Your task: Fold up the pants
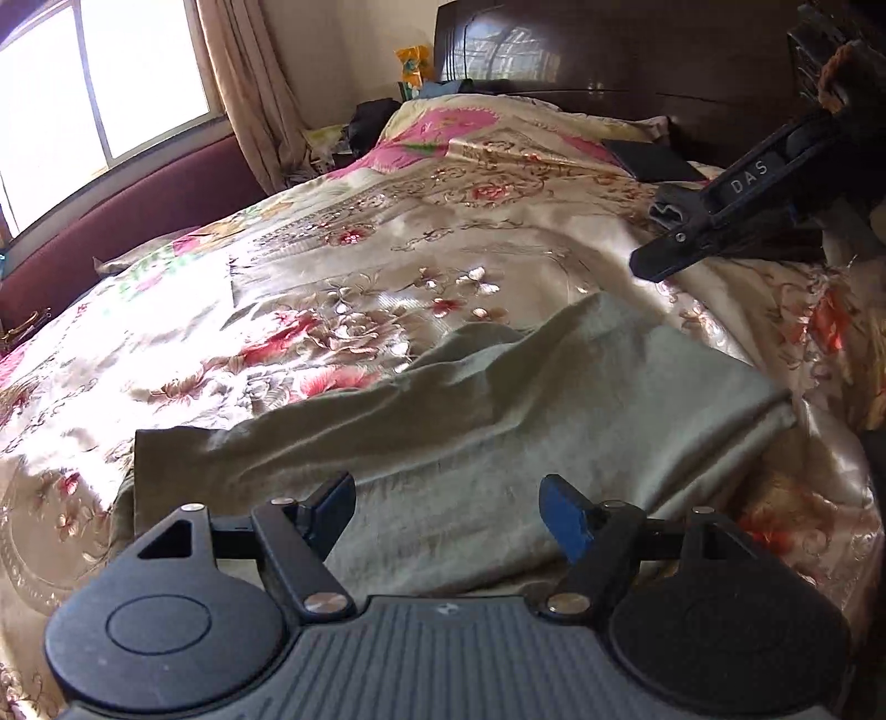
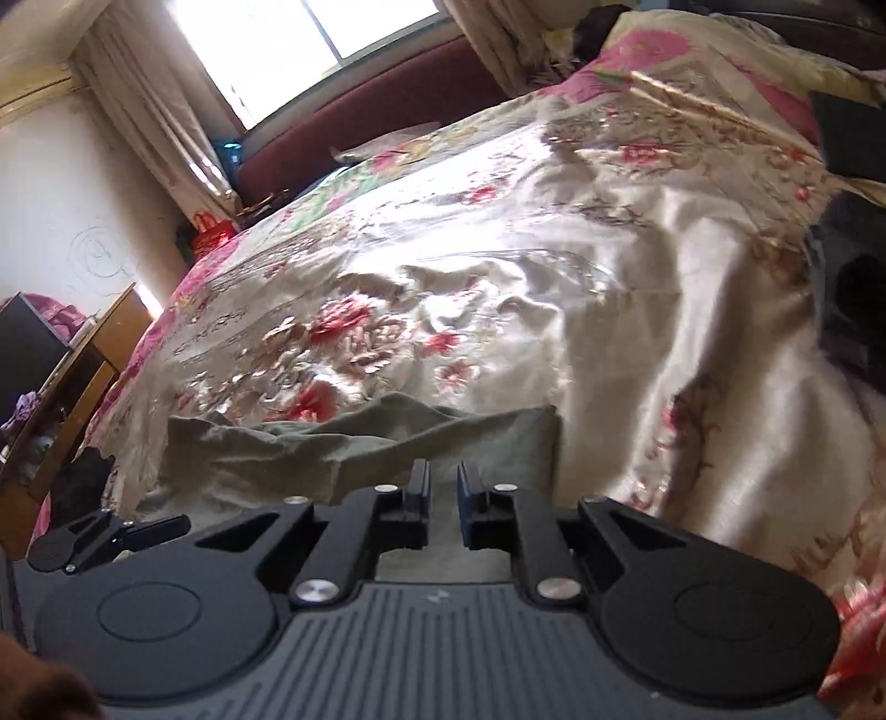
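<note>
We see a bed filling most of both views, covered by a shiny cream bedspread with pink and red flowers. A dark wooden headboard stands along the upper right of the left wrist view, and a maroon padded bench runs under the bright window at the upper left, with a beige curtain hanging beside it.

The pants, an olive-green garment, lie flat on the bedspread across the lower centre of the left wrist view; in the right wrist view we find them at the lower centre, just ahead of the fingers.

We see no container with contents that we can make out. A dark flat object rests on the bedspread near the headboard at the upper right; what it is we cannot tell.

Our left gripper hangs over the pants with its fingers spread wide and nothing between them. Our right gripper shows its fingers close together with a narrow gap, and we see no cloth caught in that gap. In the left wrist view the right gripper reaches in from the upper right, above the bedspread.
</note>
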Available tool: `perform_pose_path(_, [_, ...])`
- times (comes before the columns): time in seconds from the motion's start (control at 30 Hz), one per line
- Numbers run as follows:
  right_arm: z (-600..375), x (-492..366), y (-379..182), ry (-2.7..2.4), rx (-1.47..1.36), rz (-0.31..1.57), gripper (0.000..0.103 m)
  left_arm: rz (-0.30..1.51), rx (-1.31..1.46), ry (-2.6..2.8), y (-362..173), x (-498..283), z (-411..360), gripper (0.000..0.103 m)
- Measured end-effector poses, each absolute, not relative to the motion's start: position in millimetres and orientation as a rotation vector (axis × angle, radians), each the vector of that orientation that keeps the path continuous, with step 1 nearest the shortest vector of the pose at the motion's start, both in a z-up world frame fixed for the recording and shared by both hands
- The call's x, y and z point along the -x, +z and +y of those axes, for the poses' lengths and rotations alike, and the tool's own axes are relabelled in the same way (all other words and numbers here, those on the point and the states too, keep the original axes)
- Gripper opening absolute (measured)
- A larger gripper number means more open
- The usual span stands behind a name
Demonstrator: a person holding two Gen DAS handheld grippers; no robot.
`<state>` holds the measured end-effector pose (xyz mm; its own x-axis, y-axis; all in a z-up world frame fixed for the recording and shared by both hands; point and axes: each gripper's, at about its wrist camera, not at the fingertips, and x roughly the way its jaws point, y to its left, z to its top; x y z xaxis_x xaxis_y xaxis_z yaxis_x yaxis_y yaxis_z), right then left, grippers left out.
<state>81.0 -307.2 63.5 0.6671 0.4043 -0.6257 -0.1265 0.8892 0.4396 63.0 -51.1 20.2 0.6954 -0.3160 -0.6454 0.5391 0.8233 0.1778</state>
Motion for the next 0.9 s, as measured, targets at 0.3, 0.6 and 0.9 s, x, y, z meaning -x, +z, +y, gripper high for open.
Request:
perform_pose_path(0.3, [-228, -169, 12, 0.462, -0.11, 0.967, 0.014, 0.687, -0.411, -0.484, -10, -70, -49, 0.087])
perform_pose_path(0.6, [-229, -158, 24, 0.696, -0.145, 1.039, 0.014, 0.711, -0.347, -0.483, -14, -75, -43, 0.089])
perform_pose_path(0.9, [-253, -195, 11, 0.603, -0.116, 1.113, 0.024, 0.706, -0.361, -0.485, -15, -72, -42, 0.09])
